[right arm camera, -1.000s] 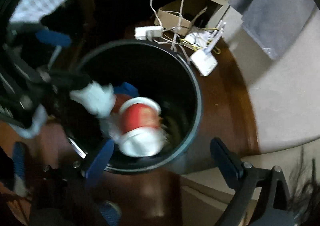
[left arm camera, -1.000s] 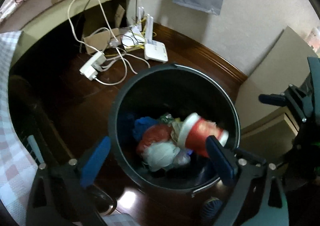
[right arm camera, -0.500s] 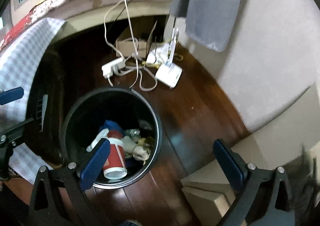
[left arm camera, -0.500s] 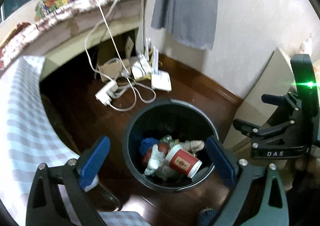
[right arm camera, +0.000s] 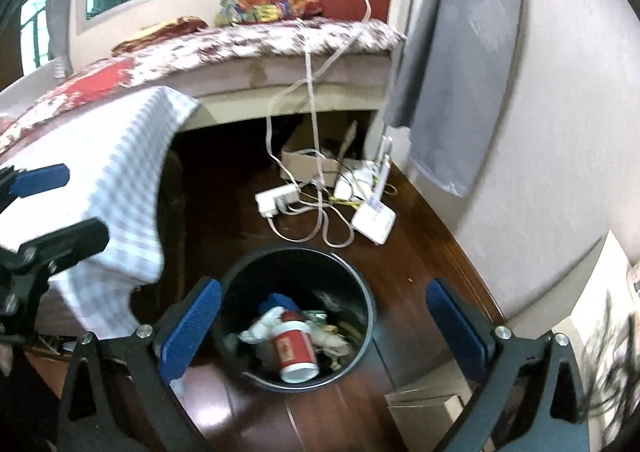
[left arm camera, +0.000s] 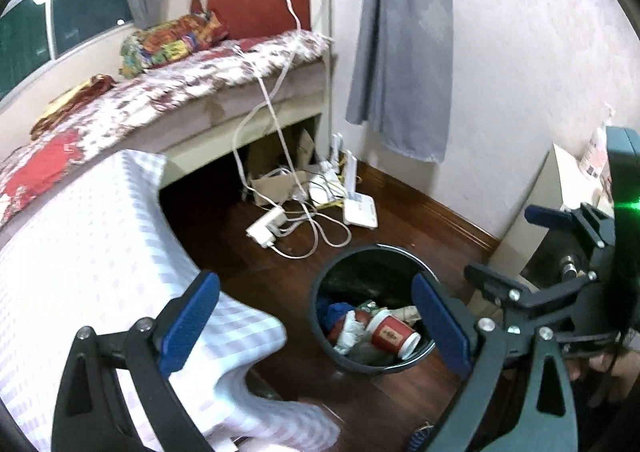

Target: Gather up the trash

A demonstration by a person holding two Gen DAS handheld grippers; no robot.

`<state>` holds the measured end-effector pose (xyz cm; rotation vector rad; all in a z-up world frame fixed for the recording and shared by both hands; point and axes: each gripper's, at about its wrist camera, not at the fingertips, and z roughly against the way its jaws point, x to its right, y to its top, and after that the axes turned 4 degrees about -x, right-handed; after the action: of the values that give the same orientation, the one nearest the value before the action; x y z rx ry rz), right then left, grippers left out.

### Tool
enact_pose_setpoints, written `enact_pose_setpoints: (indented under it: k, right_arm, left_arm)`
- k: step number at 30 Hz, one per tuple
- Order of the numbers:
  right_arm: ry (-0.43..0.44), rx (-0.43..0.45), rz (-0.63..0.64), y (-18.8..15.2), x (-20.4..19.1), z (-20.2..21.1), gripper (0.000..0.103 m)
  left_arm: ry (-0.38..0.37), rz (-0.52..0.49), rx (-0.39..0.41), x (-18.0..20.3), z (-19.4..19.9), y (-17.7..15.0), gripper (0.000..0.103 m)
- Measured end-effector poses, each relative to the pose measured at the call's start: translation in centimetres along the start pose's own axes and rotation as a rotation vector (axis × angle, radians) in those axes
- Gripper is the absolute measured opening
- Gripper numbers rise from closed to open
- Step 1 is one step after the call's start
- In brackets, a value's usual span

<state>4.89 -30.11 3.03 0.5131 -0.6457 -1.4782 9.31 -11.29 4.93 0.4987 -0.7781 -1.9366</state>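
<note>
A black round bin [left arm camera: 349, 256] stands on the dark wood floor; it also shows in the right wrist view [right arm camera: 362, 288]. Inside lie a red paper cup [left arm camera: 391, 334] on its side, white crumpled tissue [left arm camera: 349, 334] and blue scraps. The cup shows in the right wrist view too [right arm camera: 293, 350]. My left gripper [left arm camera: 316, 320] is open and empty, high above the bin. My right gripper [right arm camera: 322, 326] is open and empty, also above the bin. The right gripper shows at the right edge of the left wrist view [left arm camera: 536, 248].
A table with a white checked cloth [left arm camera: 100, 252] stands left of the bin. A bed [left arm camera: 180, 83] lies behind. White power strip [left arm camera: 266, 227], router [left arm camera: 361, 211] and cables lie on the floor. A beige cabinet [left arm camera: 560, 187] stands to the right.
Both grippers have risen well away from the bin, which now looks small and low. The red cup has dropped in and settled on the trash.
</note>
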Motion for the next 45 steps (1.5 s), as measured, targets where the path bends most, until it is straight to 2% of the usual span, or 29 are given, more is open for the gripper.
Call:
enact_pose_setpoints:
  k: [7,14,23,28,35,45]
  right_arm:
    - [0.042,0.094,0.000,-1.3,-3.7,3.6,0.103]
    - [0.057,0.106,-0.001,-2.6,-5.2,4.8,0.103]
    - [0.055,0.121,0.039,-2.8,-7.1,4.4,0.103]
    - [0.050,0.147,0.046,-3.0,-7.1,4.8,0.103]
    - [0.035,0.264,0.007,-3.3,-5.9,7.1,0.103]
    - [0.030,0.221,0.010,-3.8,-5.5,6.1,0.103]
  left_arm:
    - [0.061,0.050,0.061,-1.8,3.5,-2.3,0.098]
    - [0.117,0.101,0.101,-3.7,6.1,-4.7,0.099]
    - [0.135,0.104,0.103,-3.8,6.0,-5.7,0.099]
    - [0.163,0.102,0.140,-3.8,6.3,-6.2,0.099]
    - [0.178,0.123,0.189,-3.7,7.0,-6.4,0.100]
    - [0.155,0.091,0.155,-2.1,6.2,-6.3,0.100]
